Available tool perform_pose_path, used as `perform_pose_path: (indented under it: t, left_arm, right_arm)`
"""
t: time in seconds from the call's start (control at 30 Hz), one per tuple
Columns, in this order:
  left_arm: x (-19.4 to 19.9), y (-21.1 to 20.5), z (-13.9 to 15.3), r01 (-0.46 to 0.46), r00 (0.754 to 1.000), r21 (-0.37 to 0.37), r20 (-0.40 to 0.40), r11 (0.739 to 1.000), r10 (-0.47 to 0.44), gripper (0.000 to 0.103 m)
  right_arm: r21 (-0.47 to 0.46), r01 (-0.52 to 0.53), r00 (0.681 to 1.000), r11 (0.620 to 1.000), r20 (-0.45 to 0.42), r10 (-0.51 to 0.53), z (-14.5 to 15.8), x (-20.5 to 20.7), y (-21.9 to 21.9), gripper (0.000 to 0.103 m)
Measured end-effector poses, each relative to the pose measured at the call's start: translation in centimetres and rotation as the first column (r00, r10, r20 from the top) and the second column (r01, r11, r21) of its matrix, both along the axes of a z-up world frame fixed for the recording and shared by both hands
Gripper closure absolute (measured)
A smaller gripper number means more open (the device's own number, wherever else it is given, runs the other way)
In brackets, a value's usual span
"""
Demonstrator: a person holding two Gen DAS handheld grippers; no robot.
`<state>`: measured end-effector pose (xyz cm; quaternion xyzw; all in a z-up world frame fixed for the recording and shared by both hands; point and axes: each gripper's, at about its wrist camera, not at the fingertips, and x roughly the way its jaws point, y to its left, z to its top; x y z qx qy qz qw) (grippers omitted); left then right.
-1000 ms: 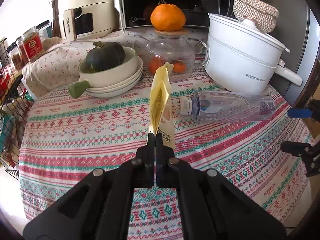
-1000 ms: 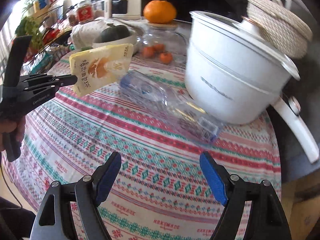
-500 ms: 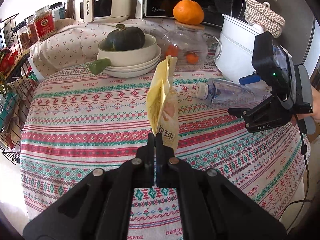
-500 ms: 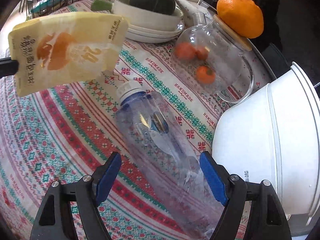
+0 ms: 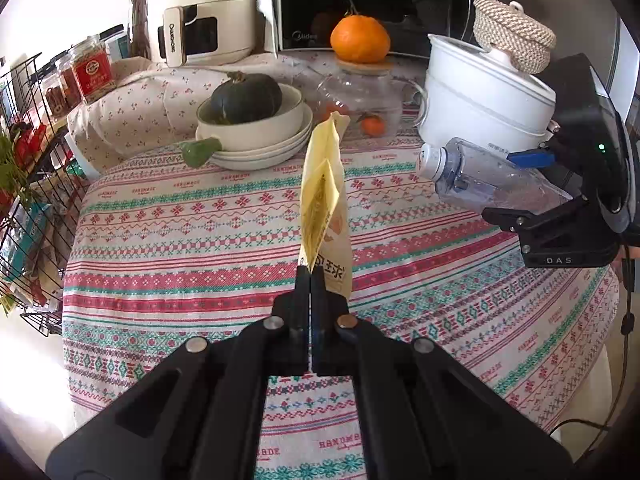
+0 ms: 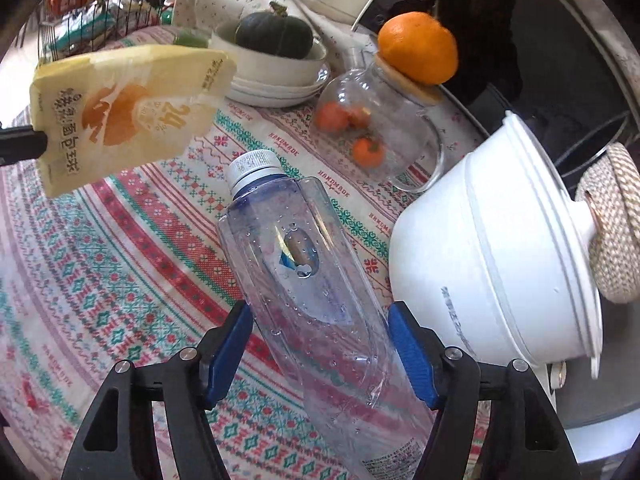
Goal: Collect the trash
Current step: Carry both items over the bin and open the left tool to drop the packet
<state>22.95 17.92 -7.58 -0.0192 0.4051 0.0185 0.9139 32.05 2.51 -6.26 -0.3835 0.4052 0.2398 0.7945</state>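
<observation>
My left gripper [image 5: 310, 276] is shut on a yellow snack wrapper [image 5: 324, 196] and holds it upright above the patterned tablecloth [image 5: 180, 240]. The wrapper also shows in the right wrist view [image 6: 124, 116], at the upper left. My right gripper [image 6: 320, 328] has its blue pads [image 6: 408, 348] against both sides of a clear empty plastic bottle [image 6: 304, 264] with a white cap. In the left wrist view the bottle [image 5: 480, 180] sits raised off the table in the right gripper [image 5: 532, 184], beside the white pot.
A white electric pot [image 5: 484, 108] stands at the right, with a woven lidded basket [image 5: 512, 36] behind it. A glass jar of small oranges [image 5: 360, 100] carries a large orange [image 5: 360, 40]. A bowl with a green squash [image 5: 248, 108] sits mid-back. A wire rack [image 5: 28, 184] lines the left.
My right gripper moved in over the bottle, closed its pads on it and lifted it off the table. My left gripper kept the wrapper and drew back slightly.
</observation>
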Motion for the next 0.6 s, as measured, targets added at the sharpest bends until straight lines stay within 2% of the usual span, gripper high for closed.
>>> perform_pose_path:
  t: [0.17,0.37,0.6]
  left_arm:
    - [-2.5,-2.3,3.4,0.029,0.998,0.014,0.048,1.0,-0.029,0.103]
    - [-6.9,-5.4,7.0,0.08,0.992,0.012,0.099,0.997,-0.081,0.103]
    - [-11.7,-10.0,8.8,0.175,0.977,0.002,0.124,0.985,-0.174,0.103]
  right_arm:
    - [0.143,0.063,0.998,0.988,-0.006,-0.062,4.8,-3.6,-3.5,0.033]
    - [0.31,0.125,0.992,0.943,-0.009,-0.129,9.7,-10.2,-8.8,0.033]
    - [0.408,0.163,0.983,0.898,0.015,-0.185,12.9,-16.9,-15.1,0.033]
